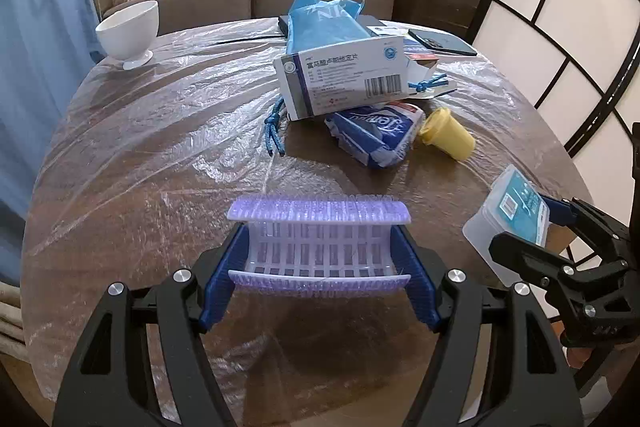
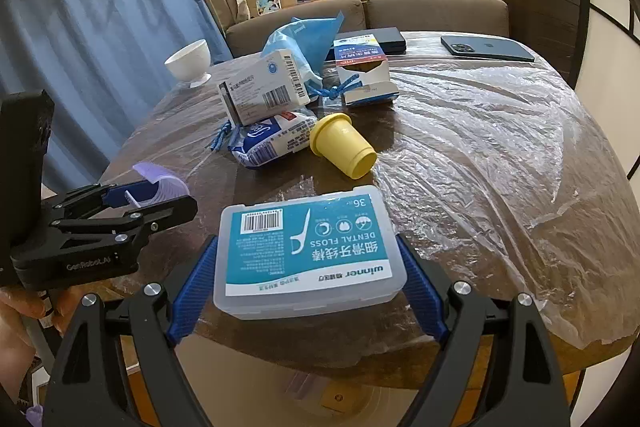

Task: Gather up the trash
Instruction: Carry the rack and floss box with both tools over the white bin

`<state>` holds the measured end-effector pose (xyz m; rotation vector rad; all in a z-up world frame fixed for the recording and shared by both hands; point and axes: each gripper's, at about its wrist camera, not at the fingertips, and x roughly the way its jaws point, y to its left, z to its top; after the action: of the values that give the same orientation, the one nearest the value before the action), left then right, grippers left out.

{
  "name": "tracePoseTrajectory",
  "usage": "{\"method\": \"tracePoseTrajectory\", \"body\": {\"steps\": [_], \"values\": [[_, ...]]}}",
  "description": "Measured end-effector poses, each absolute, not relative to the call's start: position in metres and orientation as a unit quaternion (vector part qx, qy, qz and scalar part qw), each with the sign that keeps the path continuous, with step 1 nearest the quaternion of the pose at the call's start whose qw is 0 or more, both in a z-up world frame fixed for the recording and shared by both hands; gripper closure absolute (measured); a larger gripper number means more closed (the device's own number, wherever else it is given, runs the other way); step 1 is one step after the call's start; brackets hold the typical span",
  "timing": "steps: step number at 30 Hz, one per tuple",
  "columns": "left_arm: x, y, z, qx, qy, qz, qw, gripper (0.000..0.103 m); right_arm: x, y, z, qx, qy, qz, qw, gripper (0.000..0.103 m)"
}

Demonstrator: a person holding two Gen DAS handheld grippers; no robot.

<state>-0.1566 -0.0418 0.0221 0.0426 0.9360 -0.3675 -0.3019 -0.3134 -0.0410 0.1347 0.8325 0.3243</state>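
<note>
Low in the left wrist frame, the left gripper (image 1: pixel 319 259) is clamped on a lilac spiked plastic piece (image 1: pixel 319 239), blue pads pressing both its ends, tilted down over the table (image 1: pixel 160 155). At lower centre of the right wrist frame, the right gripper (image 2: pixel 310 267) grips a clear dental floss box (image 2: pixel 306 255) by its two sides, lid closed, contents hidden. A hand (image 2: pixel 24 303) shows at lower left there. Mid-frame beyond lies a heap: a yellow cup (image 2: pixel 342 145) on its side, a blue tissue pack (image 2: pixel 272 143), a medicine carton (image 2: pixel 264 89), a blue bag (image 2: pixel 304 35). A white bowl (image 2: pixel 190 65) stands apart at upper left; a phone (image 2: pixel 486 49) lies at upper right.
</note>
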Motion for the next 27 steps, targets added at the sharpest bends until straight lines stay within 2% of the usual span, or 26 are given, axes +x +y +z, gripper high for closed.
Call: {"method": "tracePoseTrajectory", "body": {"steps": [27], "values": [[-0.219,-0.042,0.026,0.006,0.452,-0.186,0.872,0.031,-0.364,-0.324,-0.038,0.057,0.414,0.172,0.892,0.02]]}}
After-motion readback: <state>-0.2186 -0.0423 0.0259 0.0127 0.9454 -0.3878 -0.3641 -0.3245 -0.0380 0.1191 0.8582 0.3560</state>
